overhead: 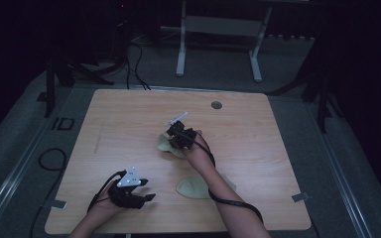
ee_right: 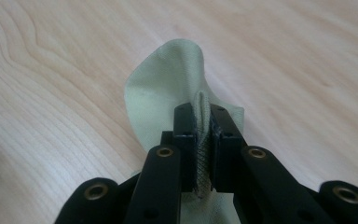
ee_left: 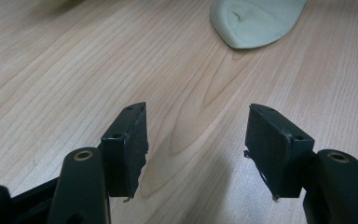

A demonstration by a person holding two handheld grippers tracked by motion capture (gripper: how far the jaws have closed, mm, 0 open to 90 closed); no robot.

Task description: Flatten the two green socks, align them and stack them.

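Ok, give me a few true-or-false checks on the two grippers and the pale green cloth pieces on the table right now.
1. The right gripper has its fingers pinched on a fold of the pale green cloth. True.
2. The left gripper is holding cloth. False: its fingers stand apart over bare table.
3. A second green piece lies flat near the person's right forearm. True.
4. The table is glass. False: it is light wood.
5. The left gripper sits at the table's far edge. False: it is near the near edge.

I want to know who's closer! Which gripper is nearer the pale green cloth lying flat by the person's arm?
Left. The left gripper sits open just beside that flat cloth; the right gripper is farther up the table, pinching another cloth.
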